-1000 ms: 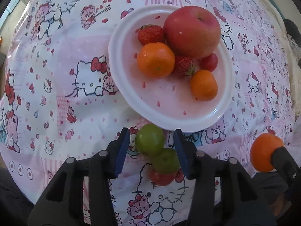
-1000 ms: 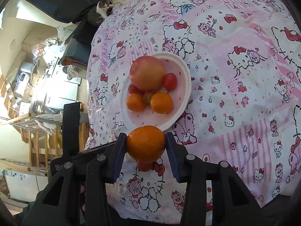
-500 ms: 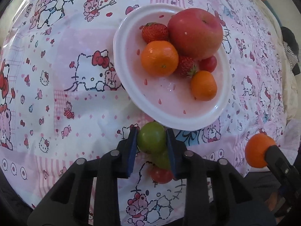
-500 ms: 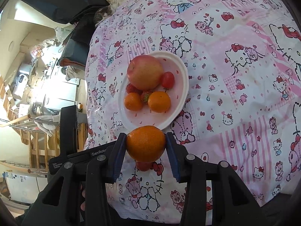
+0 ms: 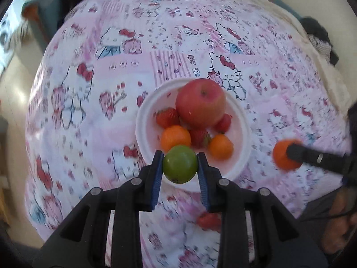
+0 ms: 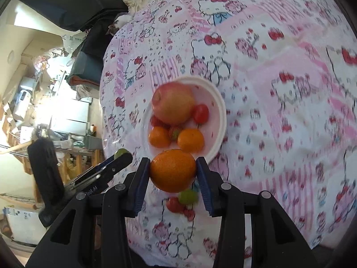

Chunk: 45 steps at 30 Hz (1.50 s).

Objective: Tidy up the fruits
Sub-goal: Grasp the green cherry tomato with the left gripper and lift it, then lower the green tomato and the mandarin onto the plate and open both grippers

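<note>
My left gripper (image 5: 180, 164) is shut on a green fruit (image 5: 179, 164) and holds it above the near rim of the white plate (image 5: 145, 116). The plate holds a big red apple (image 5: 200, 102), two small oranges (image 5: 175, 138), strawberries and a cherry tomato. My right gripper (image 6: 173, 169) is shut on an orange (image 6: 173, 170), held above the cloth just before the plate (image 6: 219, 111); it shows at the right of the left wrist view (image 5: 283, 157). A second green fruit (image 6: 188, 197) and a red tomato (image 6: 174, 204) lie on the cloth below it.
The table wears a pink Hello Kitty cloth (image 5: 89, 111). The left gripper (image 6: 104, 169) shows at the left of the right wrist view. Beyond the table's left edge are furniture and clutter (image 6: 44, 111). Dark fabric (image 5: 316, 31) lies at the far right.
My left gripper closed on the green fruit and lifted it off the cloth toward the plate. The right gripper rose a little, still holding the orange.
</note>
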Motion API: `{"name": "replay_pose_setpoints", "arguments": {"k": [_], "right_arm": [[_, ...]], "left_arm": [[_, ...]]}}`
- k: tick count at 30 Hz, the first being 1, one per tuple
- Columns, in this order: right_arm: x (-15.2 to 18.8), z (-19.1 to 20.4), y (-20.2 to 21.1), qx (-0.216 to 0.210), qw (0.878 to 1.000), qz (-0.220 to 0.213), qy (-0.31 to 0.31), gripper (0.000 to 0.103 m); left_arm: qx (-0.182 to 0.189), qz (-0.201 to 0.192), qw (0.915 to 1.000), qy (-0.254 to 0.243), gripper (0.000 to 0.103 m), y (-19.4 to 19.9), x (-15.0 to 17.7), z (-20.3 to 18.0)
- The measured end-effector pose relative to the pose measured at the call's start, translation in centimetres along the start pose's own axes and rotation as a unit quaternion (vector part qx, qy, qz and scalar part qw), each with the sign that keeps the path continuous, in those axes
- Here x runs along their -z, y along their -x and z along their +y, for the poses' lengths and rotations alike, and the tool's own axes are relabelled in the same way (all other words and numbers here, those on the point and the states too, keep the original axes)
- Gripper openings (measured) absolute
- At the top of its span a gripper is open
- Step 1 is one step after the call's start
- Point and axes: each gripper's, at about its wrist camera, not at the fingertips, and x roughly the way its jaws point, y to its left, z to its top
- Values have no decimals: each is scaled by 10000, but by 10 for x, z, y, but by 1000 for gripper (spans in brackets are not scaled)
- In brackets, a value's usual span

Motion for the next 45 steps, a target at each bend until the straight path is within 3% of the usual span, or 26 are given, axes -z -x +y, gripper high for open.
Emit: {"name": "replay_pose_setpoints", "arguments": {"k": [5, 10, 18, 29, 37, 39, 41, 42, 44, 45], "right_arm": [[-27, 2, -21, 255, 9996, 81, 16, 44], [-36, 6, -45, 794, 9961, 32, 391, 44], [-39, 4, -74, 1348, 9884, 127, 684, 44], [-37, -2, -90, 1655, 9829, 257, 760, 44], [-35, 0, -92, 1635, 9830, 256, 793, 46], [-34, -1, -90, 1587, 9843, 256, 728, 50], [-34, 0, -87, 1500, 9861, 197, 688, 64], [-34, 1, -83, 1491, 9863, 127, 690, 65], [-35, 3, -76, 1376, 9881, 9, 685, 75], [-35, 4, -73, 1304, 9891, -40, 682, 76]], "left_arm": [[265, 48, 9992, -295, 26, -23, -2, -15], [269, 289, 9980, -497, 26, -41, 4, -28], [159, 347, 9966, -726, 26, -56, 9, -32], [164, 414, 9954, -843, 27, -67, 8, -38], [126, 491, 9944, -926, 28, -70, 9, -39], [157, 466, 9943, -944, 33, -68, 9, -39], [188, 479, 9944, -928, 48, -66, 9, -39], [181, 459, 9947, -903, 52, -64, 10, -39], [27, 303, 9956, -890, 71, -58, 12, -38], [-61, 202, 9957, -897, 74, -54, 12, -38]]}}
